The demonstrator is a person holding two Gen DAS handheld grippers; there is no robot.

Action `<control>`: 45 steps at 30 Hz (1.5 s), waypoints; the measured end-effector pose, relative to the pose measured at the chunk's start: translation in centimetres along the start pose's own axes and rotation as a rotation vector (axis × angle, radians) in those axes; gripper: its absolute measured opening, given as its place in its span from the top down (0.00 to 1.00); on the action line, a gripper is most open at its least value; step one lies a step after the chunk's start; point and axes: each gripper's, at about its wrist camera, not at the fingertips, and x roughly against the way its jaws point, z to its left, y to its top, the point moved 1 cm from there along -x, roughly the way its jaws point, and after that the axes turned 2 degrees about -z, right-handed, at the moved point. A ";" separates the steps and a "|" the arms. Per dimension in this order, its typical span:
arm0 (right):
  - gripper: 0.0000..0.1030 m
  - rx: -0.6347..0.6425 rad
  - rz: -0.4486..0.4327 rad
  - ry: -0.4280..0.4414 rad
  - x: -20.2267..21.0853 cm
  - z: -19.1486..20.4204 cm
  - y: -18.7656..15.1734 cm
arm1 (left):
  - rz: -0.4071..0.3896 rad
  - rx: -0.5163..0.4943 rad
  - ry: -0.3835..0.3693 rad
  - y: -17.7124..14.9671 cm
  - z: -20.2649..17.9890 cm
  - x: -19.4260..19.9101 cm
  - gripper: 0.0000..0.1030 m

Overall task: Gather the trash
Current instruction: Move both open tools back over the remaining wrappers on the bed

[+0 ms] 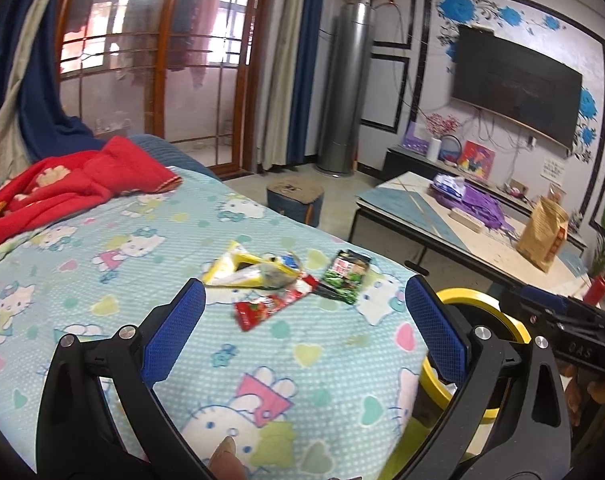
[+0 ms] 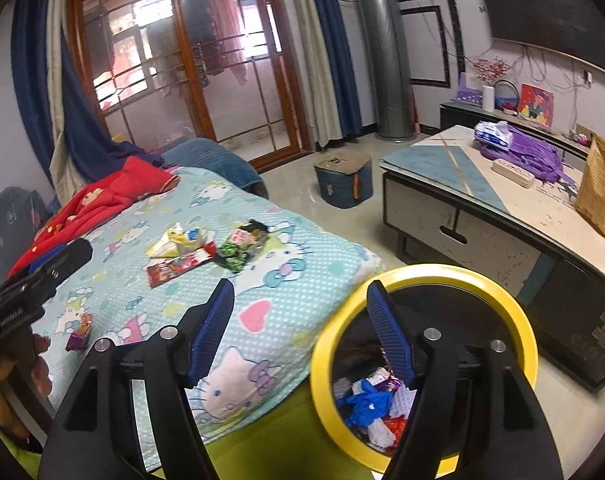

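Note:
Wrappers lie on the Hello Kitty sheet: a yellow wrapper, a red wrapper and a green-black wrapper. A small purple wrapper lies nearer the left. My left gripper is open and empty, just short of the wrappers. My right gripper is open and empty, above the bed edge beside the yellow-rimmed trash bin, which holds blue and red trash. The left gripper also shows at the left of the right wrist view.
A red blanket lies at the head of the bed. A coffee table with a purple bag and a brown paper bag stands right of the bin. A small stool sits on the floor beyond.

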 end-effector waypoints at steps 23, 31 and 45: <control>0.35 0.104 0.053 0.134 -5.9 9.5 1.6 | 0.054 0.072 0.151 -0.5 7.8 1.0 0.11; 0.35 0.104 0.129 0.161 -10.4 12.7 1.8 | 0.134 0.121 0.176 -2.2 11.3 0.6 0.11; 0.35 0.004 0.278 0.094 -18.5 15.5 1.6 | 0.302 0.209 0.124 -6.6 13.1 -0.5 0.22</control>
